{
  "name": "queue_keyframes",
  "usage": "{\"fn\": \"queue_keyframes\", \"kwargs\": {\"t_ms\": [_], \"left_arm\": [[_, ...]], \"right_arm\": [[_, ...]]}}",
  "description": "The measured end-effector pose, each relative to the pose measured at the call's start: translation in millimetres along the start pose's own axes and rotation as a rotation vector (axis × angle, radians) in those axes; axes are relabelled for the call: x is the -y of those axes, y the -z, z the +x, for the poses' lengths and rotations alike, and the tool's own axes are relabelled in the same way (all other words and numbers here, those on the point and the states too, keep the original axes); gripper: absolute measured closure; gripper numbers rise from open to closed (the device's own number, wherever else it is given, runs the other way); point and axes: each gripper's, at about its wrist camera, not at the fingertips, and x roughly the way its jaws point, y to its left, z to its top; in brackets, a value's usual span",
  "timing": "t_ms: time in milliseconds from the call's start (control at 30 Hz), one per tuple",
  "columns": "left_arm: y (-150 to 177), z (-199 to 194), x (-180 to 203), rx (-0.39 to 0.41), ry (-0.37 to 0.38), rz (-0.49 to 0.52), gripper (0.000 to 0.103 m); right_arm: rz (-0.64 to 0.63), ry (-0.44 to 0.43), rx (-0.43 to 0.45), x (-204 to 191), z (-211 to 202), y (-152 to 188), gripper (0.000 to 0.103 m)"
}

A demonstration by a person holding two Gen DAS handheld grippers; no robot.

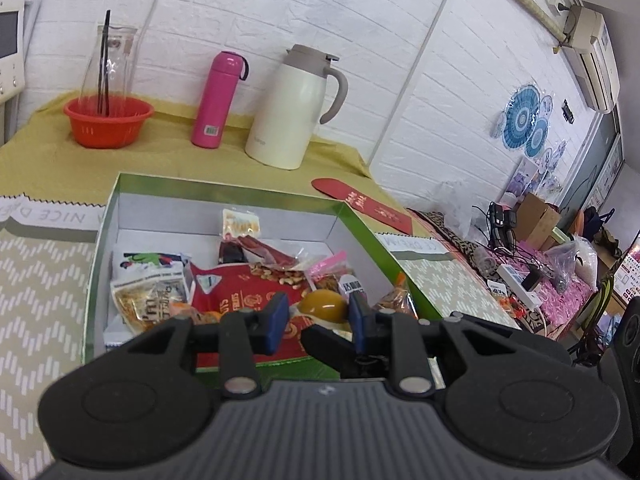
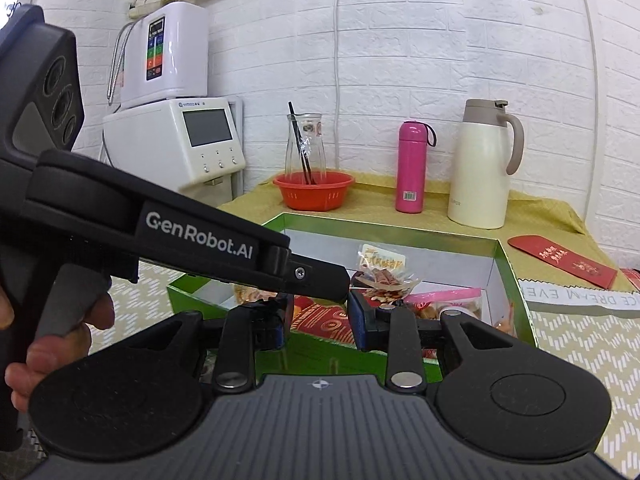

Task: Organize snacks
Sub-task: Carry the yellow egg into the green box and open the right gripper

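Note:
A green cardboard box (image 1: 362, 228) with a white inside lies on the table and holds several snack packets: a red foil bag (image 1: 236, 294), a cream packet (image 1: 150, 300), a nut bag (image 1: 276, 272) and a yellow-orange round snack (image 1: 324, 305). My left gripper (image 1: 318, 320) is open above the box's near end, its blue pads either side of the round snack, not closed on it. The box (image 2: 516, 276) also shows in the right wrist view. My right gripper (image 2: 318, 320) is open and empty at the box's near edge. The left gripper's body (image 2: 200, 236) crosses in front of it.
At the back stand an orange bowl (image 1: 108, 120) with a glass carafe, a pink flask (image 1: 218, 100) and a cream thermos jug (image 1: 294, 108). A red envelope (image 1: 360, 200) lies right of the box. A white appliance (image 2: 176, 140) stands at the left. Cluttered cables lie far right.

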Motion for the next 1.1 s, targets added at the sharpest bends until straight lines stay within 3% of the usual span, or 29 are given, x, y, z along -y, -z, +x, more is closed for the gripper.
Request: {"fn": "queue_keyframes", "kwargs": {"t_ms": [200,233,267,300,400,500,533,567,800,1100], "left_arm": [[-3.3,15.1,-1.8,-0.019,-0.026,0.051,0.072],[-3.3,15.8,-2.7,-0.022,-0.031,0.049,0.047],[-2.7,14.5,-4.0,-0.013,-0.041,0.039,0.033],[-1.4,10.7,-6.0,0.015,-0.045,0.021,0.033],[-0.7,0.8,-12.7,0.065,-0.032,-0.011,0.029],[0.9,-4.0,-14.9,0.076,-0.082,-0.043,0.023],[1.9,-5.3,-14.4,0.076,-0.098,-0.046,0.012],[3.8,-7.4,-14.1,0.082,-0.12,-0.049,0.007],[7.6,-24.3,-0.5,0.096,-0.129,-0.014,0.007],[24.7,-49.2,30.3,0.091,-0.131,0.022,0.007]], "right_arm": [[-0.01,0.007,0.003,7.0,14.0,1.3,0.046],[-0.017,0.011,-0.008,8.1,16.7,2.0,0.033],[-0.025,0.019,-0.023,8.3,18.3,3.5,0.006],[-0.033,0.032,-0.022,7.8,17.8,5.7,0.0],[-0.063,0.056,0.014,5.8,10.1,10.7,0.0],[-0.047,0.055,0.017,6.9,5.3,11.7,0.0],[-0.038,0.055,0.017,7.7,4.5,11.5,0.0],[-0.032,0.052,0.014,7.9,3.1,11.7,0.0],[-0.027,0.059,-0.01,4.9,-7.9,8.3,0.0],[0.018,0.034,-0.038,-3.8,-51.4,19.7,0.0]]}}
